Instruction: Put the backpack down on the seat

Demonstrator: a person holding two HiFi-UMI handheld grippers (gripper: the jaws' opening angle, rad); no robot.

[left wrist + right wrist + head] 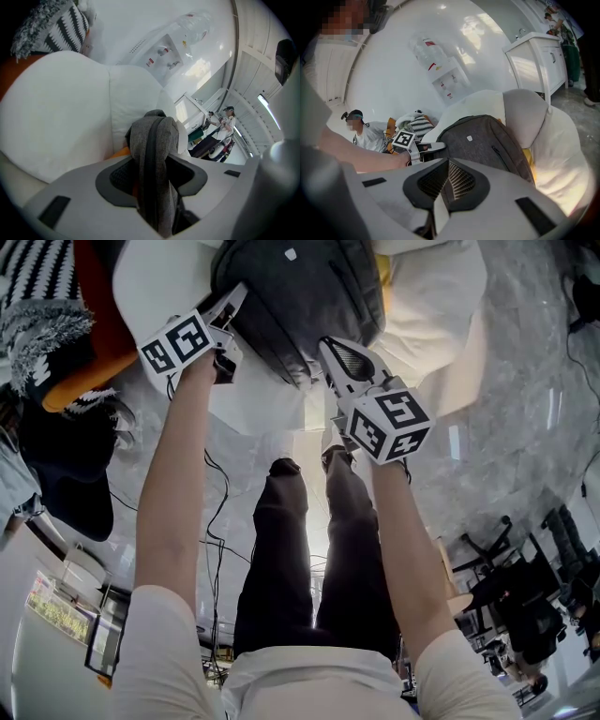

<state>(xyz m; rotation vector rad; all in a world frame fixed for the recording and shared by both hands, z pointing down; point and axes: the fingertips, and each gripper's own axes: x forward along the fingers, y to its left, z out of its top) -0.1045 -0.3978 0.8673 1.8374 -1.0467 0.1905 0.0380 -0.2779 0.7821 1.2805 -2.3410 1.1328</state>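
Note:
A dark grey backpack (300, 287) (487, 140) lies against the white cushioned seat (159, 277) (562, 140). My left gripper (225, 310) (152, 173) is at the backpack's left side. One grey backpack strap (157, 154) runs between its jaws, which stand apart with a gap beside the strap. My right gripper (342, 357) (447, 180) hovers just in front of the backpack's near edge. Its ribbed pads (461, 180) meet with nothing between them. The right gripper view also shows the left gripper (433, 147) at the backpack's side.
A striped cushion and orange cloth (47, 334) lie left of the seat. A water dispenser (440, 79) stands behind it, and a white cabinet (539, 61) is to its right. A person (361, 131) sits nearby. Cables (216, 521) trail on the floor.

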